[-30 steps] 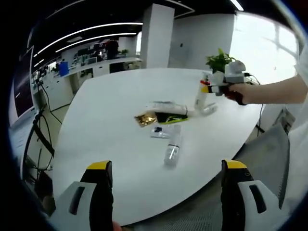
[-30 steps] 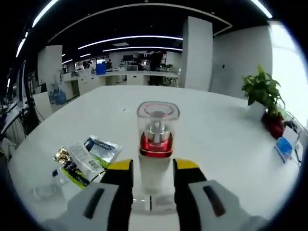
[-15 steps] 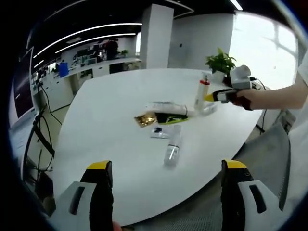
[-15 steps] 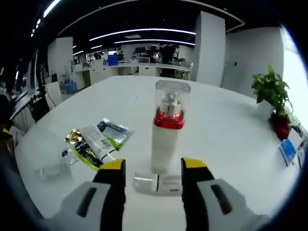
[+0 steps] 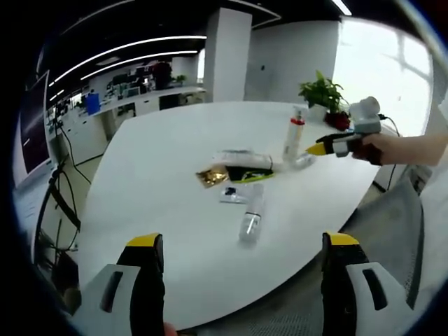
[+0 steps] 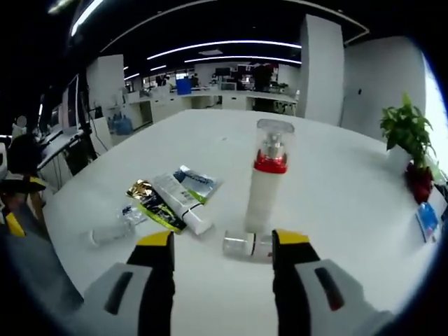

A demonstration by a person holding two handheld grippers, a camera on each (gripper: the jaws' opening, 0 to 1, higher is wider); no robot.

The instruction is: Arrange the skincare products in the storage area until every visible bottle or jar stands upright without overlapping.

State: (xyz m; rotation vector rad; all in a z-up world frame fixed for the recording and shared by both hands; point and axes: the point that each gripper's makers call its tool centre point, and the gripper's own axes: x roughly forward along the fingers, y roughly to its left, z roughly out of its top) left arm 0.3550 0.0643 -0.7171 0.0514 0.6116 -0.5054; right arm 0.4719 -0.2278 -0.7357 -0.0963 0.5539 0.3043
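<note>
Tall white pump bottle with red collar (image 6: 267,187) upright | small clear jar (image 6: 248,245) lying at its base, likely next | right gripper (image 6: 223,246) jaws apart, empty | left gripper (image 5: 243,250) apart, idle.

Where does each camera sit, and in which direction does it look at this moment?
Left gripper view: rides on the left gripper, held back at the table's near edge, facing across it; open jaws below, and the right gripper with the person's hand enters from the right.
Right gripper view: rides on the right gripper, low over the table, facing the upright pump bottle; open jaws frame a small bottle lying down.
Shared: pump bottle, sachets and tube, clear bottle lying down, potted plant.
</note>
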